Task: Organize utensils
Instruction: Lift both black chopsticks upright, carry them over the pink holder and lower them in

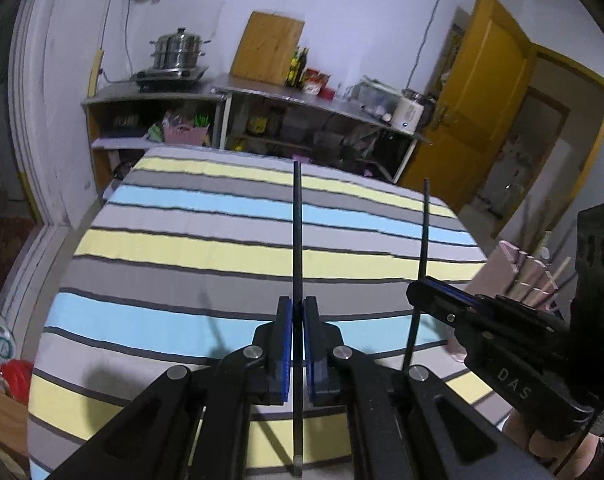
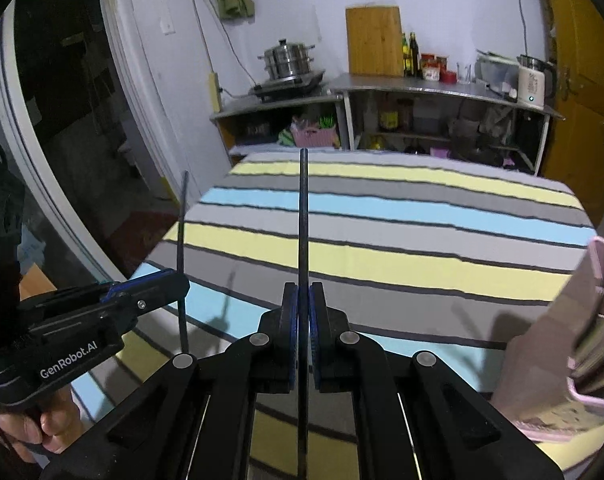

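Above the striped counter (image 1: pixel 182 248), both tilted downward, the left hand-held gripper (image 1: pixel 298 312) clenches a black chopstick (image 1: pixel 297 232) (upright); the right hand-held gripper (image 2: pixel 304 300) clenches another chopstick (image 2: pixel 303 220).

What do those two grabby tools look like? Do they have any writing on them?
Both are black, with angular linkage arms, round silver bolts and ridged blue pads. The left tool has a chunky handle with white "GenRobot.AI" lettering. The right tool shows pale "DAS" letters on its side. A thin black cable runs below its handle.
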The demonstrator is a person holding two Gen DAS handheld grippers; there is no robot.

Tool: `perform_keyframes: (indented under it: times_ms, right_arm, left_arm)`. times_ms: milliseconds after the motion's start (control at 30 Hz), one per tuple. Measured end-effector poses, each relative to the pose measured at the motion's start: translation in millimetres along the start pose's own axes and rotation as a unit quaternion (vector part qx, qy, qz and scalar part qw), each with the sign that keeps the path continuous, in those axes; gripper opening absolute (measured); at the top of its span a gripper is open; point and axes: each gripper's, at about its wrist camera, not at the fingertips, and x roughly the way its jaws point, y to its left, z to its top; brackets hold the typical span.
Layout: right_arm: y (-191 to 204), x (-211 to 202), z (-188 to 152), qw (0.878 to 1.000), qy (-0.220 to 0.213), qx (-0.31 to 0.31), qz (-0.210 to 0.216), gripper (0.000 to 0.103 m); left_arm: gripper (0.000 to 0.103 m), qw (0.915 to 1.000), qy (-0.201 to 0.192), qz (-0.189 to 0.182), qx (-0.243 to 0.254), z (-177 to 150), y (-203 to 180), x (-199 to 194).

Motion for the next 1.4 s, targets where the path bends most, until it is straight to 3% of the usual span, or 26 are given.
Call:
perform_keyframes:
  times_ms: [733, 1400]
  right_arm:
    - [-18.5, -107.0, -13.3, 0.996, -0.074, 0.037, -0.017, 0.005]
    - [-62.4, -160.0, -44.1, 0.990, -0.094, 0.083, -0.063, 0.005]
  left_arm:
    - [0.005, 0.9960, -0.029, -0.060, 0.060, -7.8, -70.2, -68.4]
    - [0.005, 0.9867, -0.001, -0.109, 0.121, -25.0, -142.3, -54.8]
